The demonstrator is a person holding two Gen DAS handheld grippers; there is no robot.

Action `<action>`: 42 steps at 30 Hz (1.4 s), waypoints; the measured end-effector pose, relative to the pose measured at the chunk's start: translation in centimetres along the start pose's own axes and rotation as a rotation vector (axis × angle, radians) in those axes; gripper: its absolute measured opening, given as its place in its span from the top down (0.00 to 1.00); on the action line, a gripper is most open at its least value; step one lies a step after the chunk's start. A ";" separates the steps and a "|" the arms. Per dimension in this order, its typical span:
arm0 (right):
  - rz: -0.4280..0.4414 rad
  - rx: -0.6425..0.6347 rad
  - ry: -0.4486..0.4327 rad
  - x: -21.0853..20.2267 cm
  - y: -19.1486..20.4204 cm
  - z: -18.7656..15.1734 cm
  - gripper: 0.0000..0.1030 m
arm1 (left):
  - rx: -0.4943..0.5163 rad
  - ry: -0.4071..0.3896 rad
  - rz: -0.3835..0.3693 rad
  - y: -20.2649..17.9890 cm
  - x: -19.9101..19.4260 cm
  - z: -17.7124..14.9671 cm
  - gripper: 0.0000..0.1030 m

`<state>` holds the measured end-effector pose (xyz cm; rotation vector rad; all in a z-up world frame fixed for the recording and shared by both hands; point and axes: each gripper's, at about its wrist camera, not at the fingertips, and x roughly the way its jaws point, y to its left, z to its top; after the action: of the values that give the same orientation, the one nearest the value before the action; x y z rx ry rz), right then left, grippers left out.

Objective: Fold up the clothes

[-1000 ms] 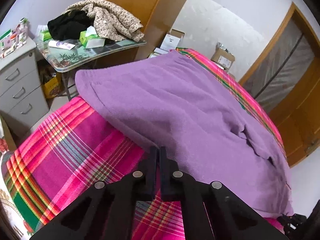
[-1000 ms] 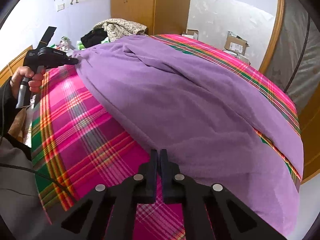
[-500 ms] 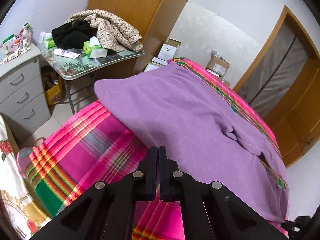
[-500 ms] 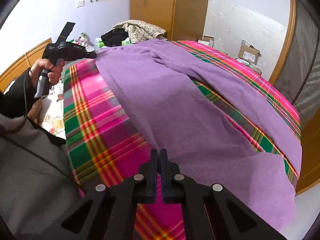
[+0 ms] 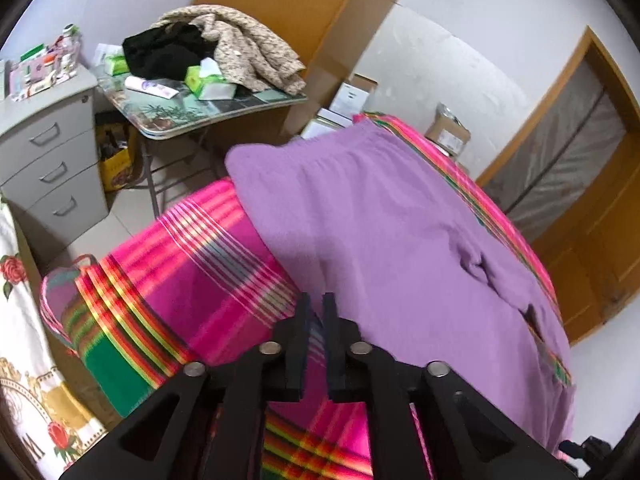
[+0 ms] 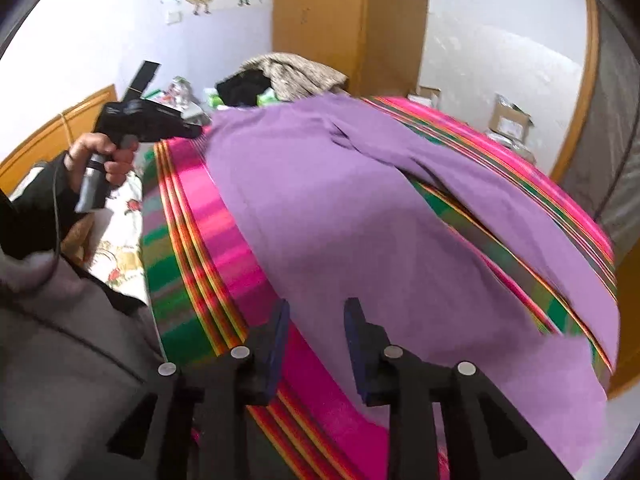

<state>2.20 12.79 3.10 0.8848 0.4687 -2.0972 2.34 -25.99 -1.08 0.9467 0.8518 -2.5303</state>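
Trousers [image 6: 320,208] lie mid-frame on the blanket [image 6: 192,240]; left gripper [image 5: 316,308] and right gripper [image 6: 316,320] both opening, nothing between their jaws.

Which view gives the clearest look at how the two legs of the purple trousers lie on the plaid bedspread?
The right wrist view: the purple trousers show two legs parted, plaid bedspread visible between them. The left wrist view shows the purple trousers mostly as one broad sheet, with a fold near the far edge.
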 end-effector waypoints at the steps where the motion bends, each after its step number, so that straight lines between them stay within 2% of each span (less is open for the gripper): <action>1: 0.013 -0.007 0.000 0.6 0.4 0.4 0.72 | -0.007 -0.007 0.011 0.3 0.2 0.4 0.79; 4: 0.059 -0.037 0.013 2.6 1.5 1.3 0.72 | -0.031 -0.019 0.036 1.2 0.9 1.6 0.73; 9: 0.093 -0.052 0.051 4.5 2.1 1.5 0.72 | -0.031 -0.010 0.082 2.1 2.7 3.4 0.73; 19: 0.083 -0.039 0.085 6.1 1.9 1.5 0.72 | -0.016 -0.013 0.105 2.3 5.6 5.8 0.73; 21: 0.075 -0.036 0.084 6.3 1.8 1.6 0.77 | -0.018 -0.013 0.107 2.3 5.9 6.1 0.73; 24: 0.072 -0.029 0.083 6.5 1.5 1.9 0.92 | -0.014 -0.019 0.104 2.2 6.2 6.5 0.73; 26: 0.071 -0.039 0.086 6.6 1.6 2.1 0.96 | 0.000 -0.027 0.106 2.0 6.3 6.5 0.77; 27: 0.069 -0.040 0.086 6.6 1.6 2.1 0.96 | 0.009 -0.034 0.117 1.9 6.3 6.4 0.92; 28: 0.068 -0.042 0.085 6.5 1.7 2.1 0.97 | 0.013 -0.040 0.121 1.9 6.2 6.4 0.95; 34: 0.066 -0.048 0.070 6.0 1.7 2.4 0.97 | 0.023 -0.092 0.136 2.1 4.3 6.2 0.98; 42: 0.101 -0.088 0.044 5.0 2.6 2.5 0.97 | -0.019 -0.143 0.134 3.5 0.4 5.7 0.98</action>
<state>0.92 7.09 1.15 0.8872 0.5244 -1.9544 0.90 -32.30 0.66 0.7791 0.7435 -2.4368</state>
